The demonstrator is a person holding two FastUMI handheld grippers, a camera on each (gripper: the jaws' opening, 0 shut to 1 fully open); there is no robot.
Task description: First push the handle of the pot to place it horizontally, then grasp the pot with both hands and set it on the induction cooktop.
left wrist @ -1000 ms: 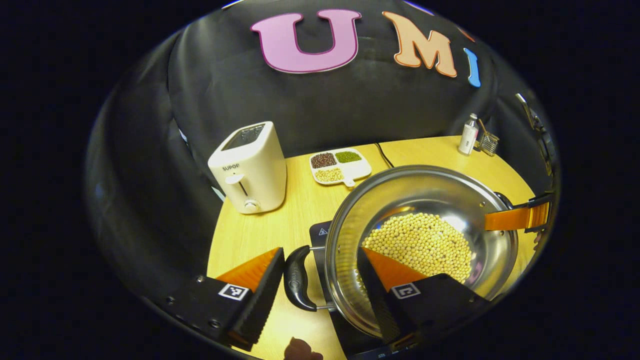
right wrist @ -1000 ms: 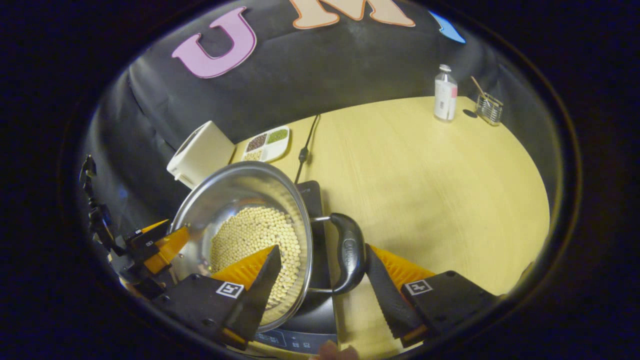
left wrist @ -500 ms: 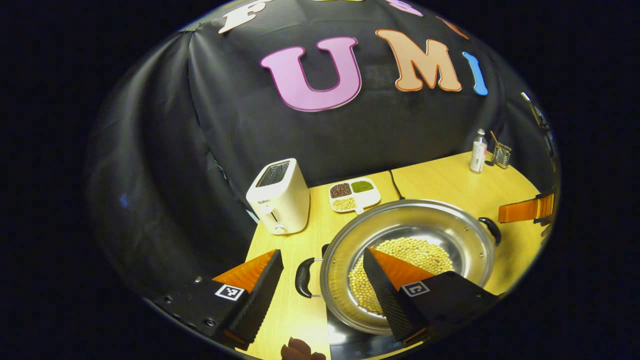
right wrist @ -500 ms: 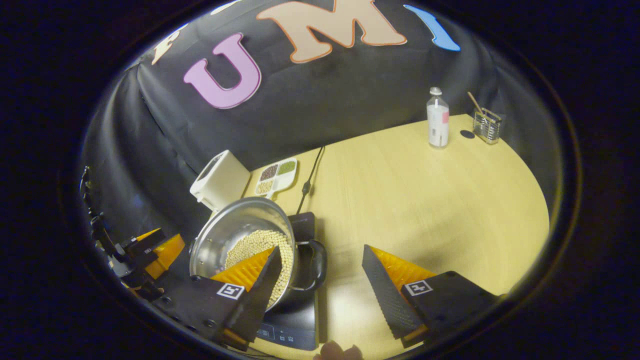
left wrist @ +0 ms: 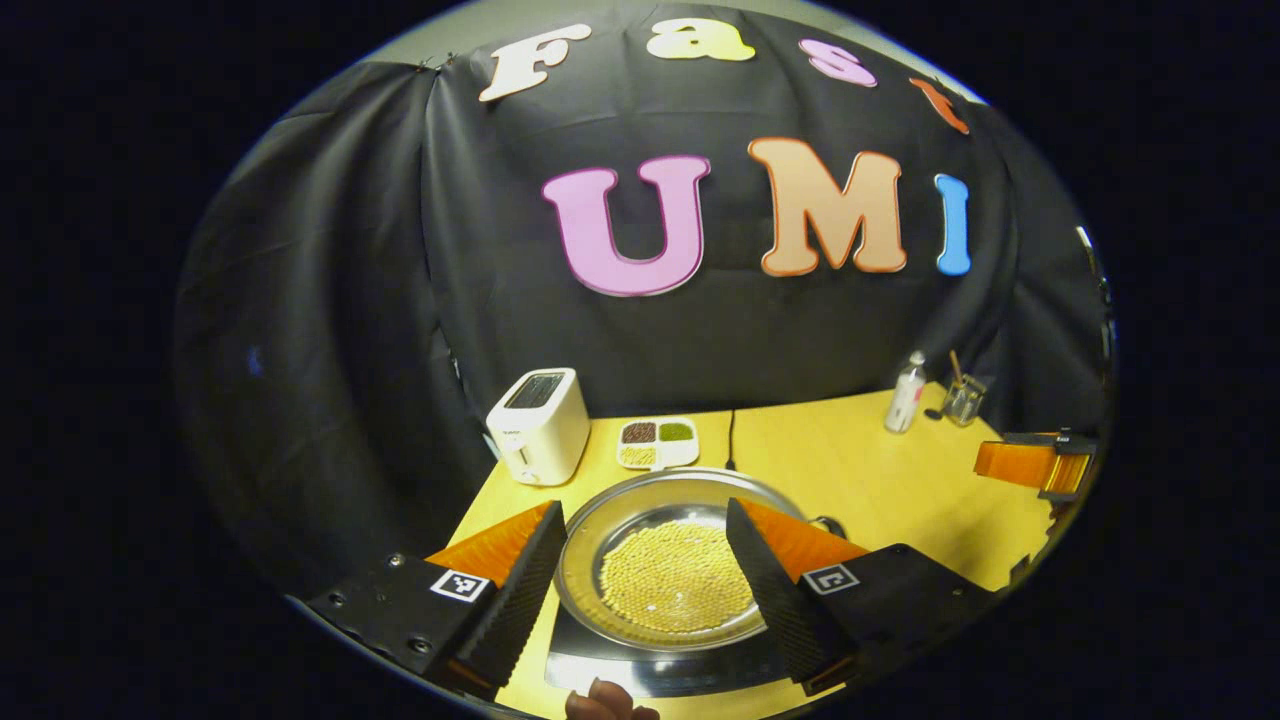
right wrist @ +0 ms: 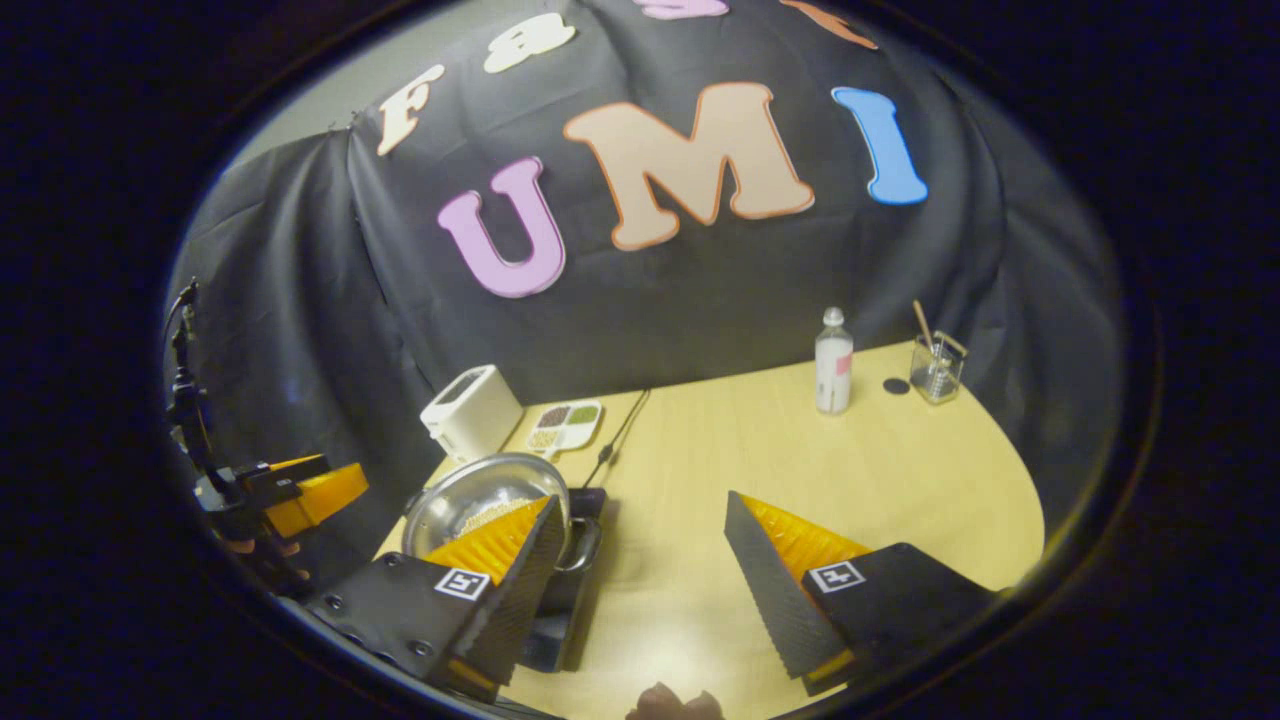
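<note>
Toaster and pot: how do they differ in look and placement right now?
The toaster is a white upright box; the pot is a wide, shiny metal bowl. The toaster stands on the bare table; the pot sits on the induction cooktop. The pot holds pale beans; the toaster's slot looks empty. Neither is gripped.

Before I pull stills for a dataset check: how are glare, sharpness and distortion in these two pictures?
Left gripper view: sharp; the pot rim and the induction cooktop catch small bright reflections; fisheye bends the table edge. Right gripper view: sharp at centre, soft and dim toward the edges; a pale sheen lies on the table between the open fingers; the bottle stays crisp.
</note>
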